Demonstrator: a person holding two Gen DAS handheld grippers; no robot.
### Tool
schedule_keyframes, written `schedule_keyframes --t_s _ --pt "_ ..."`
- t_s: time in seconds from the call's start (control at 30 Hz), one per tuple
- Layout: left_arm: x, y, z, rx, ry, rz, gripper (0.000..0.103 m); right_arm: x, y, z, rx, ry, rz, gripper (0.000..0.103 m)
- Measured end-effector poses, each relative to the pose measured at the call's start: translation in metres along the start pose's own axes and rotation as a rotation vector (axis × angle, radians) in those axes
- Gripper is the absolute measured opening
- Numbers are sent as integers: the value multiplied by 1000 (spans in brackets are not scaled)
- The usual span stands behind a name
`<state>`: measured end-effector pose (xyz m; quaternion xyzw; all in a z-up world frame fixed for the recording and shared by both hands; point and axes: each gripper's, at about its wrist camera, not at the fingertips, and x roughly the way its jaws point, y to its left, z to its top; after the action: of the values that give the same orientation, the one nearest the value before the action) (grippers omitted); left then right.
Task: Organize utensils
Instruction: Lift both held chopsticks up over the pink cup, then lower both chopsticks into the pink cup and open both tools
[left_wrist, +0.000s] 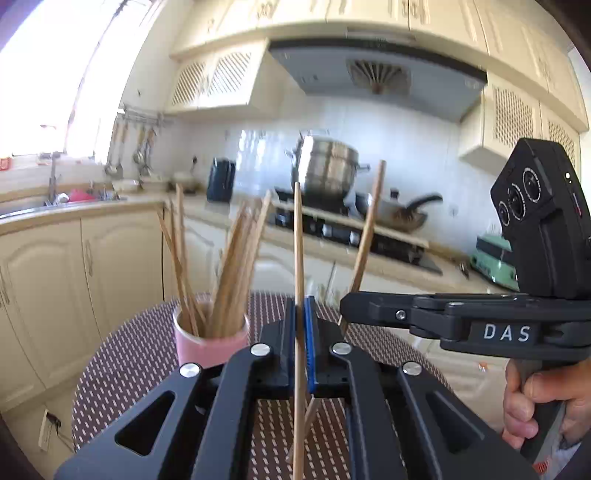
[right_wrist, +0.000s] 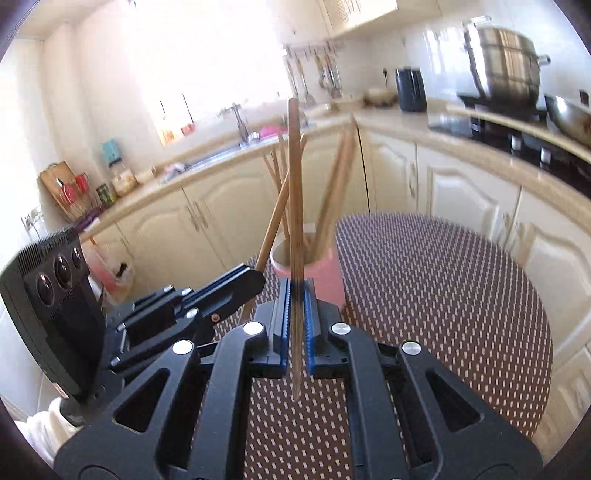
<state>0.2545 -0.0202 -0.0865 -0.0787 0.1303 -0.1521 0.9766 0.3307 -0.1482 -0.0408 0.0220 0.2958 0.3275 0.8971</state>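
We hold one chopstick upright, clamped in our left gripper; our right gripper pinches another chopstick; pink cup just beside.

Sunlit kitchen with cream cabinetry wrapping an L-shaped counter.

A bright window washes out the wall above the sink and its faucet. Cream base cabinets run under a beige countertop, with lattice-door wall cabinets and a grey range hood above. A steel stockpot and a wok sit on the black stove. White tiles line the backsplash. A round table wears a brown dotted cover.
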Motion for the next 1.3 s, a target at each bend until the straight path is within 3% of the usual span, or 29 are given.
schedule_keyframes --t_s 0.33,0.7,0.9,1.3 --pt "21 29 33 -37 -176 54 5 16 17 55 -70 -115 0 7" --pt "52 68 59 -122 -296 99 5 32 7 89 -87 -174 28 7" --pt "74 73 55 -118 -312 115 5 41 1 92 -101 -165 26 7" --pt "93 69 30 -43 -300 165 5 71 -8 66 -88 -74 34 7"
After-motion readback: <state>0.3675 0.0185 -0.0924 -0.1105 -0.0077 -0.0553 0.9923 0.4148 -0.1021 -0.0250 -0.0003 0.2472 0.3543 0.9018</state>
